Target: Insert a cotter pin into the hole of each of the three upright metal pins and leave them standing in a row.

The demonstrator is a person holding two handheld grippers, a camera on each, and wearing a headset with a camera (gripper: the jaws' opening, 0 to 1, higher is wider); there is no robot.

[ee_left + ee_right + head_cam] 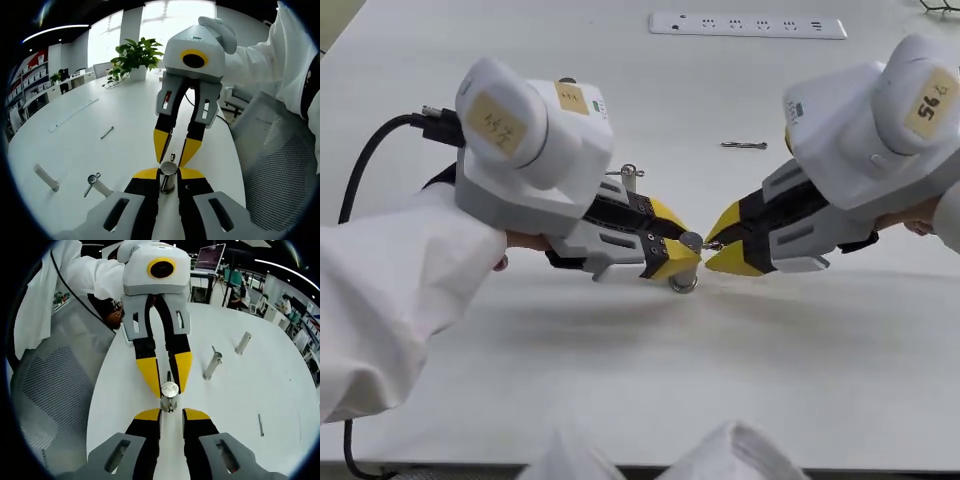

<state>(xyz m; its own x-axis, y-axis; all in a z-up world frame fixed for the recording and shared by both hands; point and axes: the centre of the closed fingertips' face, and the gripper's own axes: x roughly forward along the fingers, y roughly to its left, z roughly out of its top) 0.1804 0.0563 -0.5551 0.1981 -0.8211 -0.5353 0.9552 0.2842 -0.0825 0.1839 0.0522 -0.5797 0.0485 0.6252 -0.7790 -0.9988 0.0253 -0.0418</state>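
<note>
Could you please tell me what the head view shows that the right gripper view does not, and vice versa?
Head view: the white power strip. Right gripper view: a mesh chair and a monitor in the background. Both: the left hand-held gripper, its jaws on either side of the upright metal pin, and a loose cotter pin lying flat.

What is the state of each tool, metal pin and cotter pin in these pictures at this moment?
left tool: shut on the held metal pin.
right tool: shut on the held cotter pin.
held metal pin: upright, clamped.
held cotter pin: at that pin's head; insertion unclear.
second metal pin: upright, fitted cotter pin through it.
third metal pin: upright, no cotter pin seen.
spare cotter pin: lying flat, untouched.
</note>
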